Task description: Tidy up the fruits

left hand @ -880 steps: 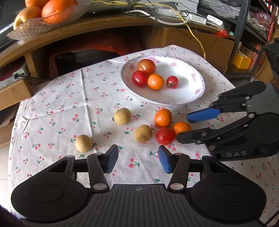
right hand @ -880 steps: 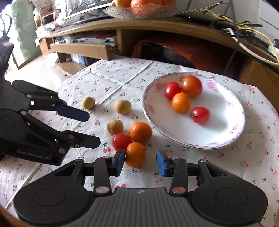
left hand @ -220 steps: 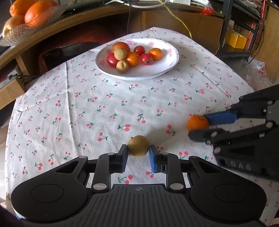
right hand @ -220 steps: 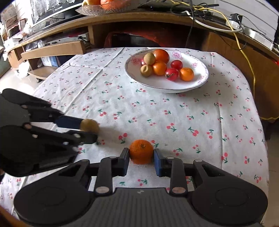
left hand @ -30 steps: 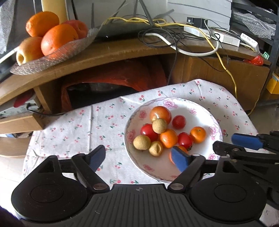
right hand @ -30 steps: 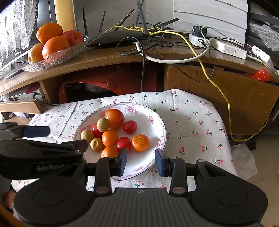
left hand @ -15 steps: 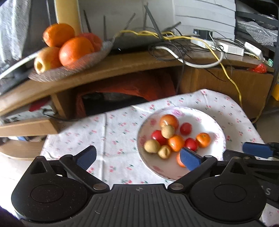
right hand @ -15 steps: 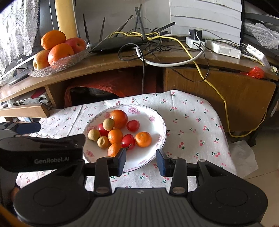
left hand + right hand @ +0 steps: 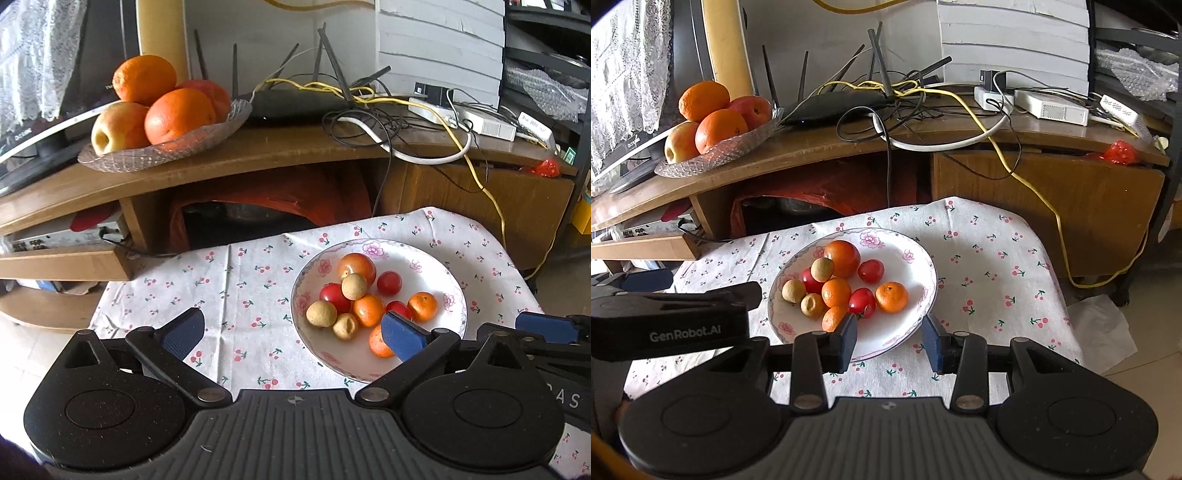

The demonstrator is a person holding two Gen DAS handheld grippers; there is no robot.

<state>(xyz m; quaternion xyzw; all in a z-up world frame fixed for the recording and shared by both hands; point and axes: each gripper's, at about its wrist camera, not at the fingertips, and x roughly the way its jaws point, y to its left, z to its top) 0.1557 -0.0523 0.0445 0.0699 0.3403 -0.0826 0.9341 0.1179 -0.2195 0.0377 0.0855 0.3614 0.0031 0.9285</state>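
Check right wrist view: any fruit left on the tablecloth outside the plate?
No, the tablecloth shows only its cherry print; all small fruit sits in the plate.

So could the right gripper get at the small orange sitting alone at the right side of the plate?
Probably yes. The right gripper is open and empty, and the small orange lies just beyond its fingertips in the plate, apart from the other fruit, with nothing above it.

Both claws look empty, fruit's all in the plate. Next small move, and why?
Probably just back both off and stop. The left claw and right claw are open and empty, the fruit sits in the plate, and no loose fruit shows on the tablecloth.
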